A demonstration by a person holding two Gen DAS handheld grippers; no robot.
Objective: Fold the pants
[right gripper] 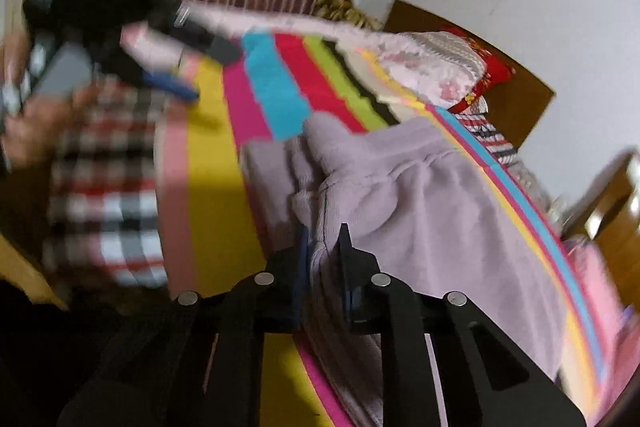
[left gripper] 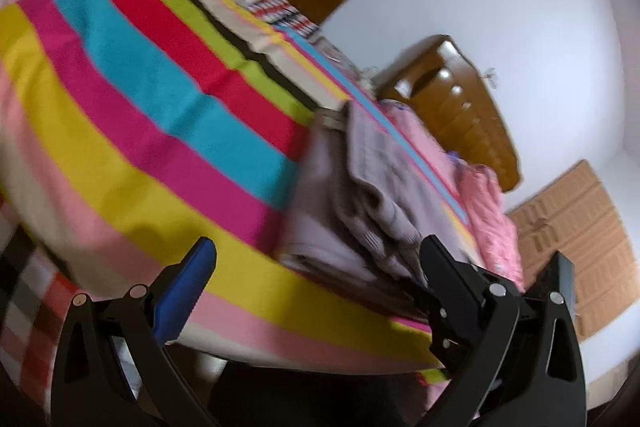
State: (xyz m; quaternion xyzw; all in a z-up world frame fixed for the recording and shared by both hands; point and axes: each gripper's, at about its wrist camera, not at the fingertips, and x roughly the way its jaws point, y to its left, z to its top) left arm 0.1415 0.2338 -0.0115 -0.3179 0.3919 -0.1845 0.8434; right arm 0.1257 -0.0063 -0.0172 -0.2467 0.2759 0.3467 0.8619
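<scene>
Right wrist view: right gripper (right gripper: 322, 247) pinches the pants (right gripper: 420, 195), which run away along the bed's (right gripper: 216, 167) edge. Left gripper (left gripper: 316, 267) gapes wide, holding nothing, with the pants just right of it.

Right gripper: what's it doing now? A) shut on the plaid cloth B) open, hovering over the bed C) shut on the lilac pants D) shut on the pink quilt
C. In the right wrist view the right gripper has its fingers pinched on a fold of the lilac pants, which lie on the striped bedsheet.
</scene>
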